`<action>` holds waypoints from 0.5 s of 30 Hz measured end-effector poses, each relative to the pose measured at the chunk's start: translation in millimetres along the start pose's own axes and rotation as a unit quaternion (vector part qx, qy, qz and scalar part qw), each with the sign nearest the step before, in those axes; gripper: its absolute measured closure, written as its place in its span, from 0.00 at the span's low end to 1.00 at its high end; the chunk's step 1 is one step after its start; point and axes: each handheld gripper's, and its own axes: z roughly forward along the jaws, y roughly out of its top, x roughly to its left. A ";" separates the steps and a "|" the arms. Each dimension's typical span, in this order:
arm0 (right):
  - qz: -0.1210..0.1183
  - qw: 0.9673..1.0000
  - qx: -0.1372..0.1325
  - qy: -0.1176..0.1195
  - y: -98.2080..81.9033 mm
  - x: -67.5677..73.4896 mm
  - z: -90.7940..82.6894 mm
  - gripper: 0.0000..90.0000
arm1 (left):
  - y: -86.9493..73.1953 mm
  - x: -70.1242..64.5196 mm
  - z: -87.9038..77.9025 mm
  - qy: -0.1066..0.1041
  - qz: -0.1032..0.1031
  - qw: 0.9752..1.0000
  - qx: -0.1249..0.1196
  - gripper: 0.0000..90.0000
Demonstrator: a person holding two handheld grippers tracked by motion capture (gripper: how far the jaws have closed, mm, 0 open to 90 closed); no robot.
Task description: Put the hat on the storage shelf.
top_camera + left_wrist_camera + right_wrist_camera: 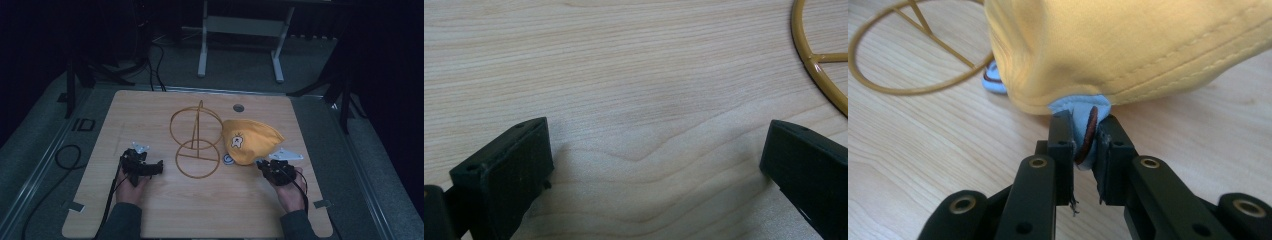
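A yellow cap point(250, 140) with a small cartoon badge lies on the wooden table point(165, 210), right of a gold wire stand point(197, 142). My right gripper point(262, 167) is at the cap's near edge. In the right gripper view the right gripper point(1083, 140) is shut on a light-blue, brown-edged tab point(1080, 112) that hangs from under the cap point(1128, 45). A second blue piece point(993, 82) pokes out beside the stand's ring point(908, 87). My left gripper point(156, 167) rests on the table left of the stand, open point(656, 160), nothing between its jaws; the stand's ring point(819, 70) lies just beyond.
A round grommet hole point(238, 107) sits near the table's far edge. A white frame's legs point(202, 55) stand on the floor behind the table. A black cable point(67, 155) loops on the floor at the left. Bare wood stretches along the near edge.
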 end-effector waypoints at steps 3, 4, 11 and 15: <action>-0.009 1.000 -0.008 0.001 8.4 0.9 -4.5 0.89 | 0.0 0.1 -0.1 0.000 0.001 1.000 0.001 0.00; -0.009 1.000 -0.008 0.001 8.4 0.9 -4.5 0.89 | 0.0 0.1 -0.1 0.000 0.001 1.000 0.001 0.00; -0.024 1.000 -0.017 0.005 24.9 -1.1 -13.0 0.90 | 0.0 0.1 -0.1 0.000 0.001 1.000 0.001 0.00; -0.030 0.999 -0.024 0.004 34.0 -1.8 -18.8 0.90 | 0.0 -0.1 0.1 0.000 -0.001 1.000 -0.001 0.00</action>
